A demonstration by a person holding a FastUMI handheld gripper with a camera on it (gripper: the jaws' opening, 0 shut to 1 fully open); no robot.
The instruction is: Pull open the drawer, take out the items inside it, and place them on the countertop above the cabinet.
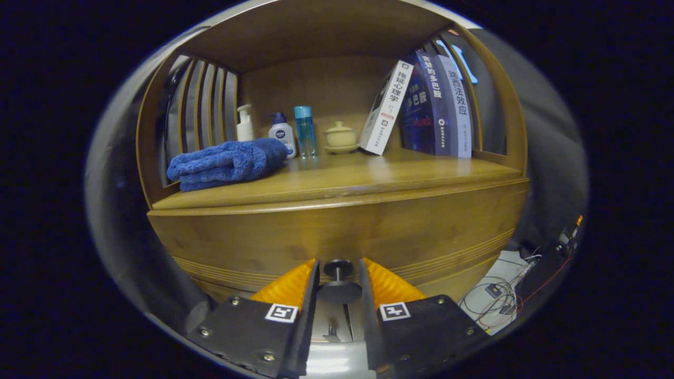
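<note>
Between the two fingers of the hand-held gripper point(338, 276) sits the dark round knob point(338, 269) of the drawer point(337, 237). The fingers point level and straight at the drawer front, one on each side of the knob. They stand slightly apart with narrow gaps beside the knob's stem, so whether both press on it cannot be told. The knob's wider base lies just below, still between the fingers.

Beyond the fingertips the wooden drawer front spans the width of the cabinet and looks closed, flush under the counter point(368, 176) edge just above it. What lies inside the drawer is hidden.

On the counter, a folded blue towel point(226, 163) lies at the left near the front edge. Behind it, along the back panel, stand a white pump bottle point(244, 123), a white bottle with a blue cap point(282, 134) and a clear blue bottle point(305, 131), close together. A small lidded cup on a saucer point(340, 138) sits to their right, and further right several books point(421, 105) lean against the side frame. The middle and front right of the counter is bare wood.

Slatted side panels close in both ends of the counter. Loose cables point(500, 300) lie on the floor to the right of the cabinet.
</note>
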